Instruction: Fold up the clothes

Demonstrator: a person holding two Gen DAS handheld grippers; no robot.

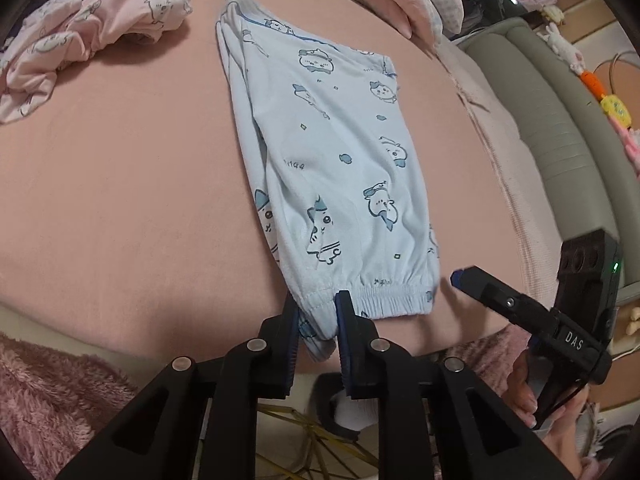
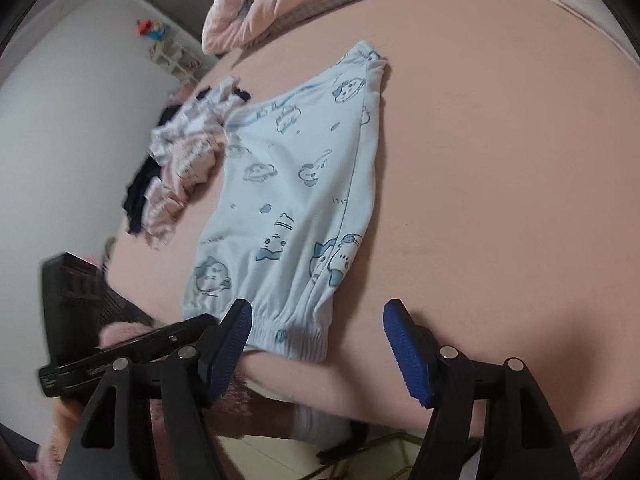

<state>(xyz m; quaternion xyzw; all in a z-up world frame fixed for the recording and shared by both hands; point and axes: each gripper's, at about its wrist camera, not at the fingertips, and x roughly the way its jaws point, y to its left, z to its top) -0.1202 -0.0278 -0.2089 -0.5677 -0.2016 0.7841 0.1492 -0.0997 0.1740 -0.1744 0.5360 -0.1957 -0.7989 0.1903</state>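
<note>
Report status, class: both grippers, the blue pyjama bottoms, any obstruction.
Left gripper shut on blue pyjama bottoms at the cuff. Right gripper open, empty, beside that cuff. Bottoms flat on pink sheet; pink pyjama heap lies apart.

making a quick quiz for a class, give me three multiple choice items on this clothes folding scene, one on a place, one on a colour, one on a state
1. Where does the left gripper grip the blue pants?
A. the elastic cuff
B. the far end
C. nowhere

2. What colour is the bed sheet?
A. green
B. pink
C. white

3. How is the right gripper?
A. shut on the pants
B. shut on a sock
C. open

Key: 1 A, its pads pinch the gathered cuff; 2 B, pink lies around the pants; 3 C, its pads stand wide apart with nothing between them.
</note>
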